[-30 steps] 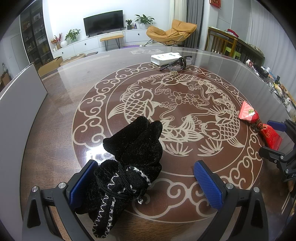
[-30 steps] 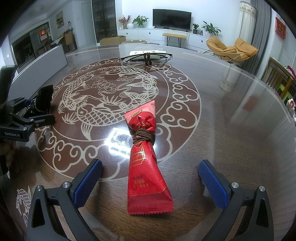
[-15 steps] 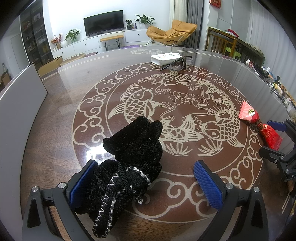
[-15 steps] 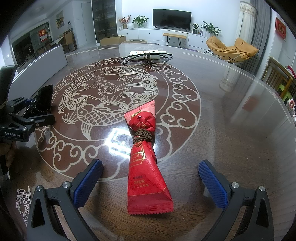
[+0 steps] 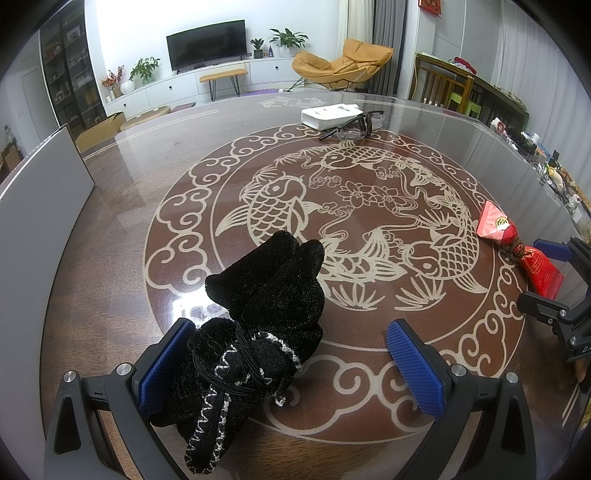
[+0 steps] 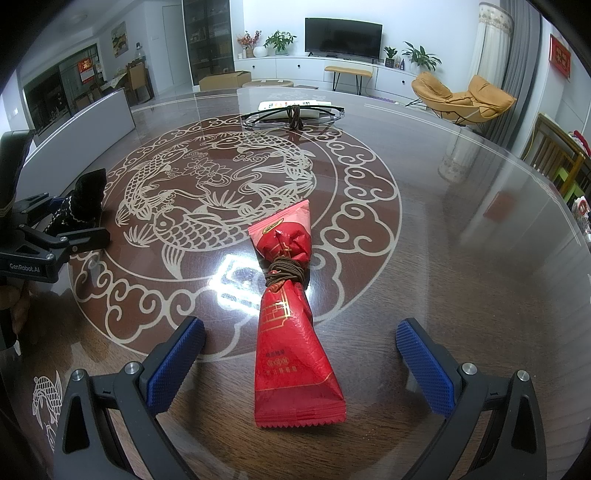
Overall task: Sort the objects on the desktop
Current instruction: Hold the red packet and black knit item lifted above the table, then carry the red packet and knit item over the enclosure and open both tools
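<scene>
Black pouch (image 5: pixel 258 317); red packet (image 6: pixel 291 328); brown fish-patterned table (image 6: pixel 461 277).

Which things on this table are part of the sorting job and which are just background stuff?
Job:
- black velvet pouch, between the open left gripper fingers
- red packet, between the open right gripper fingers
- glasses
- white box behind them

Background:
- TV
- orange chair
- plants

black claw (image 6: pixel 300 363) arms, ribbed blue pads (image 6: pixel 424 369), silver screws, white lettering, perhaps "genrobot.ai"
</scene>
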Motion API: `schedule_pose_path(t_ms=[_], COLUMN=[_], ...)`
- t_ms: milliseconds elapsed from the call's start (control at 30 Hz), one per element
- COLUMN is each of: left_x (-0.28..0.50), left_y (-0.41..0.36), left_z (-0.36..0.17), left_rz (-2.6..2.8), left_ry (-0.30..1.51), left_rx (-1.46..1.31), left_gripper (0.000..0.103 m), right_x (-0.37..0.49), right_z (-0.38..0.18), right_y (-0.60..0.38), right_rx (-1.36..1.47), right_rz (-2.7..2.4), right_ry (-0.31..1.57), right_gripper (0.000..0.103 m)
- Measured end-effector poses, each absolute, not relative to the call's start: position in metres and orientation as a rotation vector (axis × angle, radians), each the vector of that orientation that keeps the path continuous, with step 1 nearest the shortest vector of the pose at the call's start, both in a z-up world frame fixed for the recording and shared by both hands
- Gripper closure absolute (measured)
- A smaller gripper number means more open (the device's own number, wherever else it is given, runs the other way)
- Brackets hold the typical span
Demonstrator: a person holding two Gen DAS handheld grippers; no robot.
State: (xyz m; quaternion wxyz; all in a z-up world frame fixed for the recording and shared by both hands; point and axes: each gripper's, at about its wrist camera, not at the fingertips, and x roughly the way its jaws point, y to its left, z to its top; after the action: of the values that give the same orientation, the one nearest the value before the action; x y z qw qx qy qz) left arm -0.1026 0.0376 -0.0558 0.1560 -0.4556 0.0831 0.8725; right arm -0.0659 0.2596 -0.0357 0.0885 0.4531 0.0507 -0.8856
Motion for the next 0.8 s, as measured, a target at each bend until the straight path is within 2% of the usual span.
schedule_pose_path(t_ms=[100, 167, 200, 233, 300, 367, 500, 667, 800], left_x=[-0.097, -0.097, -0.097, -0.094, -0.085, -0.078, -0.047, -0.014, 0.000], left_y=[0.035, 0.034, 0.032, 0.029, 0.023, 0.017, -0.003, -0.055, -0.124], left_z=[-0.055, -0.054, -0.053, -0.050, -0.045, -0.041, -0.020, 0.052, 0.110], left_rz=[2.435, 2.376, 2.379, 2.400, 2.440, 2.438, 2.494, 2.589, 2.722], left_ry=[0.280, 0.318, 0.315, 0.303, 0.278, 0.246, 0.138, -0.058, -0.117], left_rx=[-1.328, -1.362, -1.371, -1.359, -1.316, -1.319, -1.249, -1.095, -1.016], left_gripper=[0.000, 0.000, 0.005, 0.013, 0.060, 0.065, 0.066, 0.066, 0.066], right_x=[-0.078, -0.090, -0.094, -0.098, -0.103, -0.108, -0.102, -0.100, -0.103], right_z=[-0.033, -0.031, -0.029, -0.026, -0.022, -0.021, 0.003, 0.061, 0.110], right_y=[0.259, 0.260, 0.261, 0.260, 0.256, 0.250, 0.239, 0.195, 0.115], right_rx=[1.424, 1.462, 1.472, 1.461, 1.459, 1.510, 1.459, 1.286, 1.114], right_rz=[-2.542, -2.499, -2.495, -2.502, -2.490, -2.476, -2.495, -2.487, -2.398], right_ry=[0.196, 0.210, 0.206, 0.213, 0.229, 0.251, 0.221, 0.135, 0.097], right_gripper=[0.000, 0.006, 0.021, 0.048, 0.083, 0.083, 0.083, 0.083, 0.083])
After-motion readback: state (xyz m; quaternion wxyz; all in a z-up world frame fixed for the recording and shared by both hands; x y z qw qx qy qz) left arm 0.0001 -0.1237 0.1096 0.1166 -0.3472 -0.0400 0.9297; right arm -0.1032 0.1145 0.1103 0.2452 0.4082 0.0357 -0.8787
